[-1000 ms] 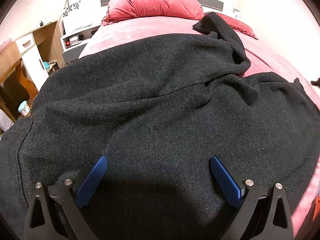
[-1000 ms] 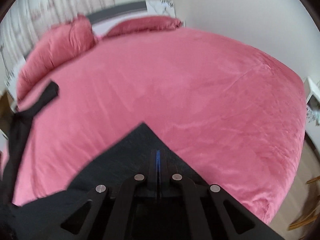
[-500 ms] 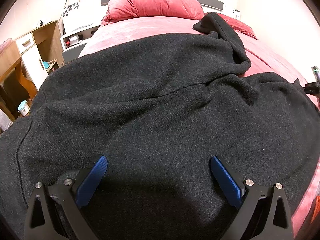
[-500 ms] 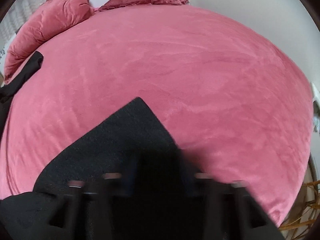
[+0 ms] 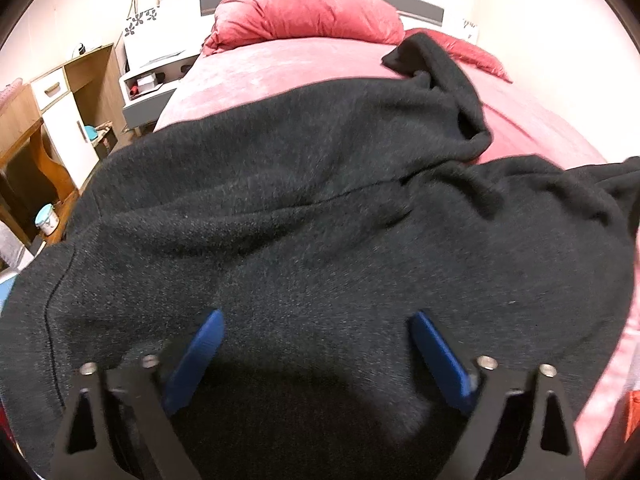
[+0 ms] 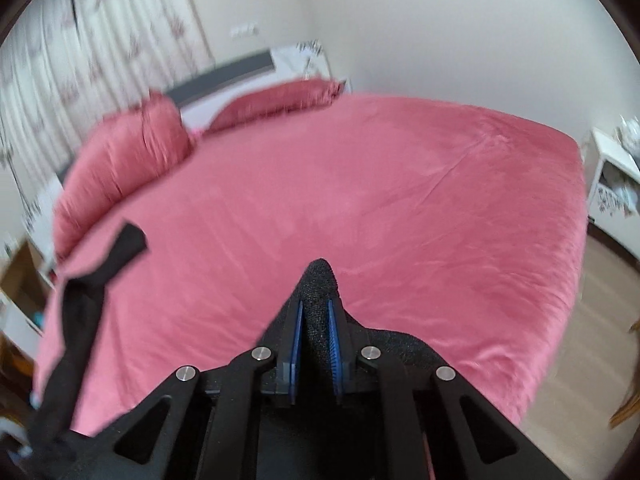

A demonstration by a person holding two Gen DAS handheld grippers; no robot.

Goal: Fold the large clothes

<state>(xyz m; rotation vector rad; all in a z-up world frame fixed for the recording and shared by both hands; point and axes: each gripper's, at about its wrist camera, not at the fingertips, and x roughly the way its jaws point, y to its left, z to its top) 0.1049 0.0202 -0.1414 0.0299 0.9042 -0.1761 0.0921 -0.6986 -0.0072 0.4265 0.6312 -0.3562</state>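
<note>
right wrist view is showing the right gripper closing narrow on a bunched corner of the black coat, lifting it off the pink bed. left gripper is closing too, jaws wide over the coat, pinching nothing. that thick fold could be slipping out. coat's long axis is running toward the pillows.

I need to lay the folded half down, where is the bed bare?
Bare pink bedspread runs from the pillows to the far edge by the white nightstand. Crowded: the black garment covers the near left part.
</note>
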